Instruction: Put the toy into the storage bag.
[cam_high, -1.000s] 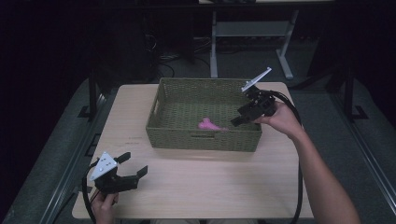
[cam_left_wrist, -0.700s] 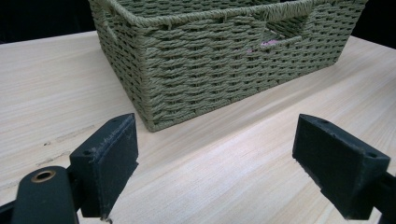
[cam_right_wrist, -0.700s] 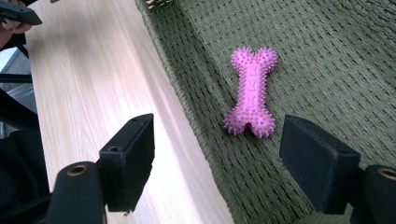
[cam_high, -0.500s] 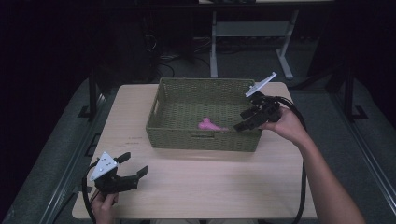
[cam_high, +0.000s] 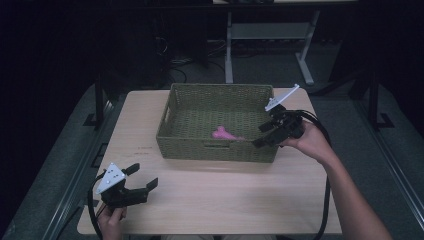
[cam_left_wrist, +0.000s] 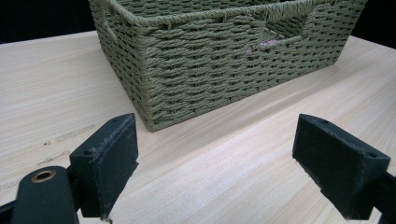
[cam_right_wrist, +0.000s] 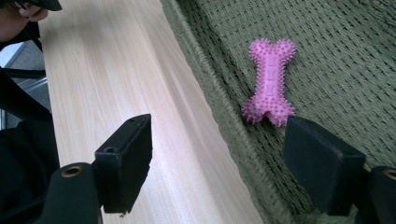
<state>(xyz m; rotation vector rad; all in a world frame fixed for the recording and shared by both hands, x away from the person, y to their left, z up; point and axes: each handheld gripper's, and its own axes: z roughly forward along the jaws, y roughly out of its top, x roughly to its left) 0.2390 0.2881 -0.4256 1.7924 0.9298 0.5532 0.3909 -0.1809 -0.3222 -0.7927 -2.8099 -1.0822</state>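
pink bone toy (cam_right_wrist: 270, 82) | lies in basket (cam_high: 170, 134) | one end hidden behind right gripper (cam_right_wrist: 217, 154) finger

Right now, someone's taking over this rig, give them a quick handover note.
Right gripper: open, nothing between the jaws, jaws just opening wider, at the basket's right end.
Left gripper: open, empty, low over the table at its near left corner.
Pink bone toy: lying flat on the basket floor, touched by neither gripper.
Done: toy is in the basket.
Left: apparently just backing the right gripper away.
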